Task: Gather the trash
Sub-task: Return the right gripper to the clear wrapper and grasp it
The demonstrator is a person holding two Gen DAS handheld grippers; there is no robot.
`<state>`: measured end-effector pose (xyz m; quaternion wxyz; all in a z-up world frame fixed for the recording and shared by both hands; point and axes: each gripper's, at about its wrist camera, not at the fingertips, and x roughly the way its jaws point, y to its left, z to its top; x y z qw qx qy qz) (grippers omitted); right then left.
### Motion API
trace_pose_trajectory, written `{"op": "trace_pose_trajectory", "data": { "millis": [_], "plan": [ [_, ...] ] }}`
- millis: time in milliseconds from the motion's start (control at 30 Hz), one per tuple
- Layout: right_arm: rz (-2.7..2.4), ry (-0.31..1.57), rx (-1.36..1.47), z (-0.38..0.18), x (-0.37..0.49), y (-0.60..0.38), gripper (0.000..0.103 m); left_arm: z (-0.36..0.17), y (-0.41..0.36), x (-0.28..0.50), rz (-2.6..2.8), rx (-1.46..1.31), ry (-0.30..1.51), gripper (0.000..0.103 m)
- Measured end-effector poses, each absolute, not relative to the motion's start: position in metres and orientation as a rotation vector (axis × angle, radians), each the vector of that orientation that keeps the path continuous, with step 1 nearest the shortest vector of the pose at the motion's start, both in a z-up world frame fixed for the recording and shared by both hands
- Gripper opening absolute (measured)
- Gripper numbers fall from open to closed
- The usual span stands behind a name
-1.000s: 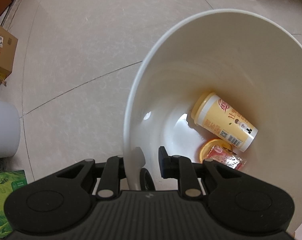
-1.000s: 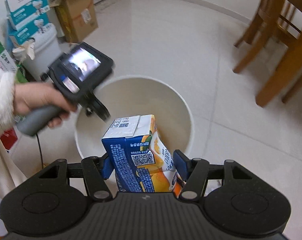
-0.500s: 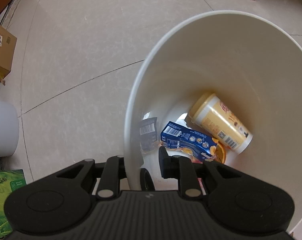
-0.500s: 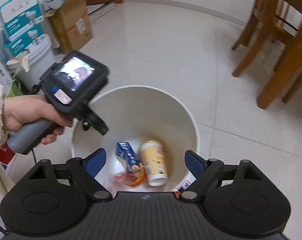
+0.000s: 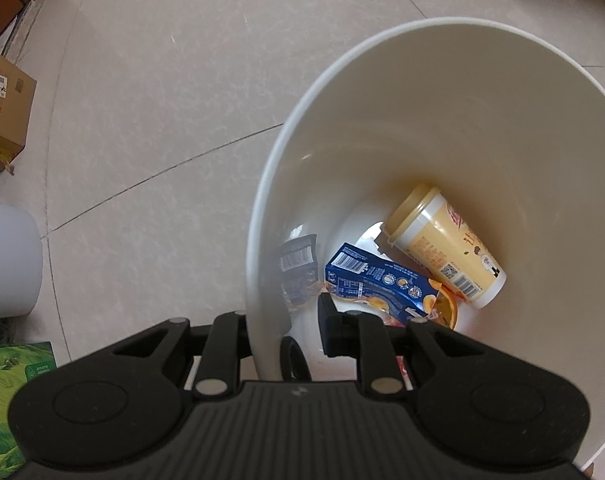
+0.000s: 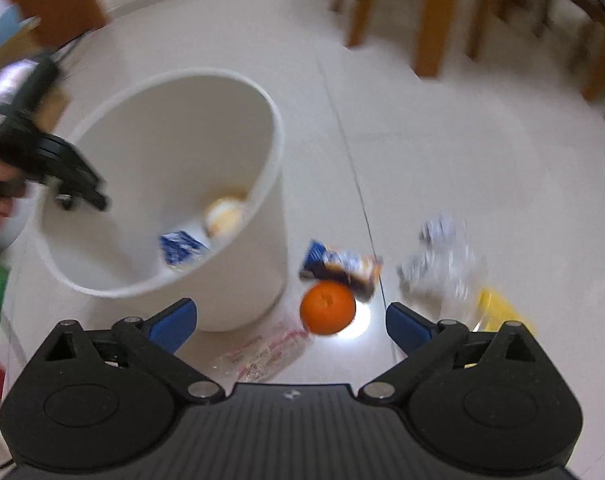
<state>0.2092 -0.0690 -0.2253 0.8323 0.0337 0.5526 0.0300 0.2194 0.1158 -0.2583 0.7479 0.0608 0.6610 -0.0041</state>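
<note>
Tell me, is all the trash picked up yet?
Not yet. Already inside the white bin: a yellow cup, a blue juice carton and a dark wrapper. The left claw is clamped on the bin's rim, and the right claw is open and empty. Left on the floor: an orange, a blue snack packet, a clear wrapper and blurry pieces farther right.

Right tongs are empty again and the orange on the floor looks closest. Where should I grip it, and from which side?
Grip the orange across its widest middle, coming straight down from above. It is round, so any lower or higher hold would likely slip. The right tongs are open wide enough. Put the fingers left and right of it: the dark snack wrapper touches its far side, the white bin stands left.
</note>
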Motion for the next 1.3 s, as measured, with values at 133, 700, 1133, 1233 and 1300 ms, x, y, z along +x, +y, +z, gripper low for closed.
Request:
{"op": "trace_pose_trajectory", "data": {
  "millis": [133,700,1133,1233,1300],
  "plan": [
    [-0.015,1.208,0.139,-0.288,0.199,-0.058,0.102,-0.259,0.116,0.220,-0.009,0.133,1.445,0.019],
    [-0.242,1.260,0.227,-0.440,0.205,-0.002,0.102,-0.264,0.116,0.218,-0.016,0.141,1.460,0.019],
    [-0.252,1.284,0.164,-0.457,0.188,-0.022,0.101,-0.267,0.116,0.217,-0.019,0.140,1.463,0.019],
    [-0.248,1.275,0.150,-0.456,0.191,-0.022,0.099,-0.268,0.116,0.216,-0.018,0.139,1.466,0.019],
    [-0.224,1.271,0.135,-0.453,0.192,-0.017,0.095,-0.269,0.115,0.215,-0.018,0.146,1.467,0.019]
  ]
}}
